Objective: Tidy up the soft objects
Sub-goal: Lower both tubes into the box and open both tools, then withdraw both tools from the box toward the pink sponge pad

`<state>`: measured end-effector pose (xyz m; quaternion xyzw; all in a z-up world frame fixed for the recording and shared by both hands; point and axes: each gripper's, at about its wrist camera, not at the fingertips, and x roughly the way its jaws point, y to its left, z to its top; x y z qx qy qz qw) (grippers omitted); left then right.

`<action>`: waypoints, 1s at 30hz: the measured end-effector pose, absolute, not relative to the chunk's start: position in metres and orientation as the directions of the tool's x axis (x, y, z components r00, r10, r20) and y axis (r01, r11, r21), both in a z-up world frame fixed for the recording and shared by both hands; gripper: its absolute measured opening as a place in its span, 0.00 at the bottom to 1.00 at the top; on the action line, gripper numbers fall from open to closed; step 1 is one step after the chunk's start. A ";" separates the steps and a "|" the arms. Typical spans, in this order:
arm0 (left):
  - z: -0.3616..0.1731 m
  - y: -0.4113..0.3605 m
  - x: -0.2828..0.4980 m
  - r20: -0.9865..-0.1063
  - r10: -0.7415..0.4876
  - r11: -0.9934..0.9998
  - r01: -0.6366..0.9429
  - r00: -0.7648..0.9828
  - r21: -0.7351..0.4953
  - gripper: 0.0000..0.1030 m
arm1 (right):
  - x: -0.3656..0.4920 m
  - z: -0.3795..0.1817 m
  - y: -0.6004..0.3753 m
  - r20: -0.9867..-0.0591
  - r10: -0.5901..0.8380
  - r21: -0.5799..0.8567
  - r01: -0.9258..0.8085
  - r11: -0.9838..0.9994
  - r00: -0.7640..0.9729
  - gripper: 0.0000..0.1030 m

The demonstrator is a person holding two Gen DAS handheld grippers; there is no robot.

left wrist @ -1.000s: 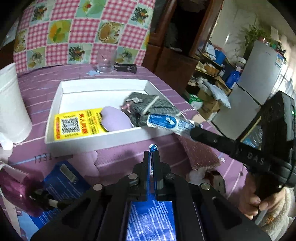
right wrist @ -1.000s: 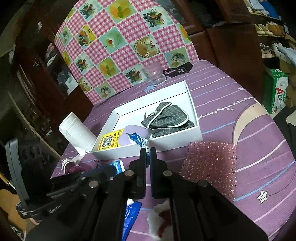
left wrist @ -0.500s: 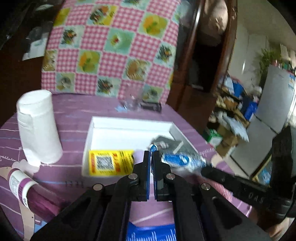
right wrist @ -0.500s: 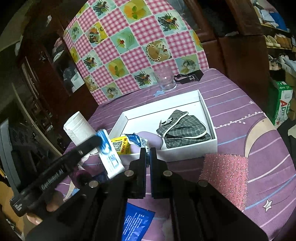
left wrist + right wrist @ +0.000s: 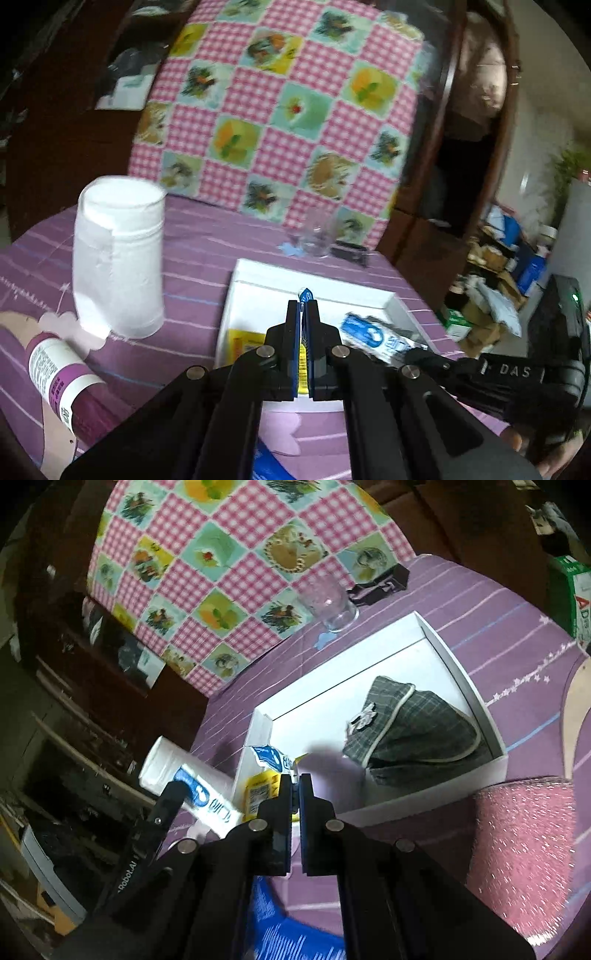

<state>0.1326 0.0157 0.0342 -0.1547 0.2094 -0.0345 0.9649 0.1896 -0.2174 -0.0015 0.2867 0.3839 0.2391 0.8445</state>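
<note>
My left gripper (image 5: 304,306) is shut on a thin blue-and-white packet (image 5: 207,801), held in the air left of the white box (image 5: 310,286). From the left wrist view only the packet's blue edge shows between the fingers. My right gripper (image 5: 295,779) is shut on a second blue-and-white packet (image 5: 271,758), which hangs over the box's near left part. In the box (image 5: 458,675) lie a grey plaid pouch (image 5: 417,731), a lilac soft piece (image 5: 325,771) and a yellow QR label (image 5: 258,790).
A white paper roll (image 5: 118,258) stands left of the box and a purple bottle (image 5: 55,373) lies near it. A pink fuzzy cloth (image 5: 524,856) is at the right. A glass (image 5: 328,605) and a black clip stand behind the box. A blue packet (image 5: 295,938) lies below.
My left gripper has risen off the table with its packet and swung left, toward the paper roll. My right gripper has carried its packet leftward over the box's near left corner.
</note>
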 end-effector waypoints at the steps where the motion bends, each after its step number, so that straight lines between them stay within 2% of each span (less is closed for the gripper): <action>1: 0.029 0.018 0.138 -0.415 -0.120 0.949 -0.018 0.902 -0.315 0.01 | 0.191 -0.005 -0.216 -0.518 0.618 0.664 -0.178 0.726 0.591 0.04; 5: 0.007 0.024 0.156 -0.515 -0.125 0.942 -0.061 0.848 -0.329 0.01 | 0.194 -0.014 -0.218 -0.512 0.622 0.664 -0.187 0.724 0.592 0.04; 9: -0.011 0.022 0.168 -0.600 -0.130 0.946 -0.082 0.789 -0.314 0.01 | 0.195 -0.023 -0.217 -0.556 0.593 0.623 -0.182 0.761 0.582 0.04; 12: -0.014 0.014 0.168 -0.619 -0.120 0.961 -0.066 0.776 -0.269 0.01 | 0.192 -0.023 -0.218 -0.559 0.586 0.609 -0.190 0.770 0.587 0.04; 21: -0.013 0.007 0.165 -0.635 -0.119 0.971 -0.044 0.763 -0.234 0.04 | 0.188 -0.023 -0.214 -0.570 0.561 0.562 -0.214 0.799 0.600 0.04; 23: -0.010 0.006 0.162 -0.631 -0.113 0.973 -0.042 0.768 -0.226 0.12 | 0.187 -0.021 -0.212 -0.573 0.551 0.546 -0.219 0.809 0.607 0.04; 24: -0.009 0.005 0.161 -0.627 -0.112 0.974 -0.040 0.771 -0.224 0.25 | 0.186 -0.020 -0.212 -0.574 0.547 0.540 -0.220 0.812 0.610 0.04; 25: -0.008 0.005 0.159 -0.622 -0.109 0.975 -0.039 0.776 -0.219 0.44 | 0.186 -0.020 -0.211 -0.574 0.545 0.539 -0.220 0.813 0.611 0.04; 27: -0.004 0.004 0.156 -0.602 -0.102 0.976 -0.037 0.792 -0.213 0.62 | 0.186 -0.020 -0.211 -0.572 0.550 0.546 -0.218 0.809 0.609 0.04; 30: 0.002 0.003 0.150 -0.577 -0.079 0.980 -0.042 0.813 -0.193 0.62 | 0.187 -0.021 -0.211 -0.568 0.554 0.555 -0.215 0.804 0.608 0.04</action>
